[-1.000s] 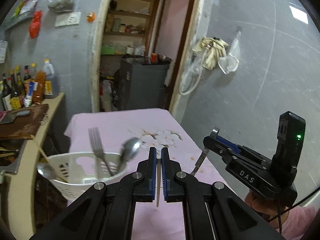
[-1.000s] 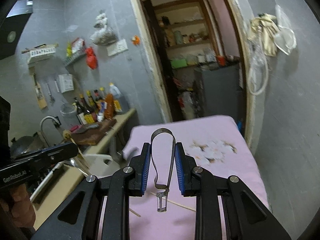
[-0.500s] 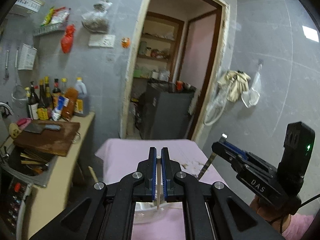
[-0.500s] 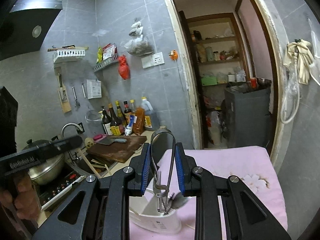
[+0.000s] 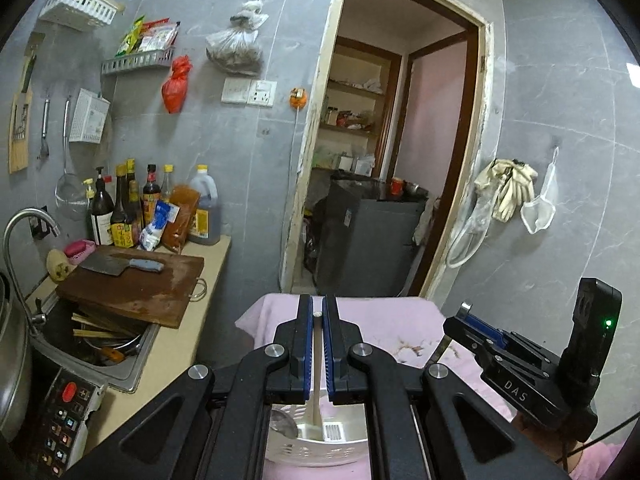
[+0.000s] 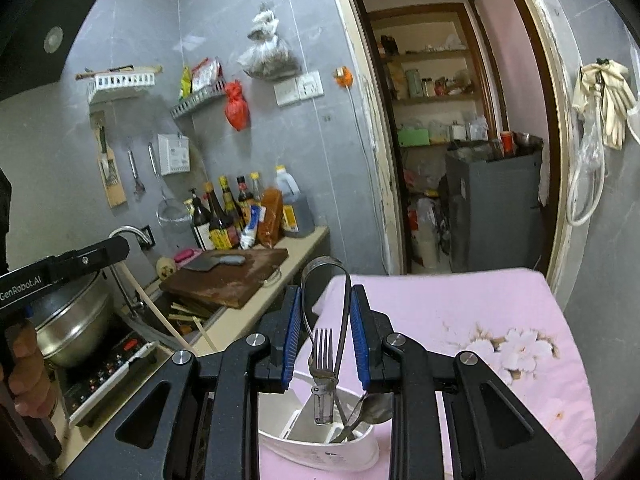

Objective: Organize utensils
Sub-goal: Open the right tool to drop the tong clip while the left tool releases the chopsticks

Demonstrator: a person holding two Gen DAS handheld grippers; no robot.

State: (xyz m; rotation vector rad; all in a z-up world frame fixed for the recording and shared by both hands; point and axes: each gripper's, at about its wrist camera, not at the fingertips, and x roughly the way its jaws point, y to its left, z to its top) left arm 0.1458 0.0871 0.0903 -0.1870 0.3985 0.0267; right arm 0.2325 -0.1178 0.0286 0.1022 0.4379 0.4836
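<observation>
My left gripper (image 5: pixel 317 312) is shut on a pale chopstick (image 5: pixel 316 376) that hangs straight down into the white utensil basket (image 5: pixel 316 446) below it. My right gripper (image 6: pixel 326 312) is shut on a metal peeler (image 6: pixel 323 360) with a looped handle; its blade end hangs over the same basket (image 6: pixel 320 446). A fork (image 6: pixel 322 350) and a spoon (image 6: pixel 370 408) stand in the basket. The basket sits on a table with a pink cloth (image 6: pixel 460 312). The right gripper also shows in the left wrist view (image 5: pixel 476 328), and the left gripper in the right wrist view (image 6: pixel 116 250).
A counter at the left holds a wooden cutting board with a cleaver (image 5: pixel 132 284), sauce bottles (image 5: pixel 156 208), a sink with chopsticks (image 5: pixel 100 336) and a steel pot on a cooktop (image 6: pixel 72 328). A doorway with a dark cabinet (image 5: pixel 368 236) lies behind the table.
Both grippers have risen and tilted up, and now hang over the basket. The chopstick and the peeler stay gripped; the basket has slid to the bottom of both views.
</observation>
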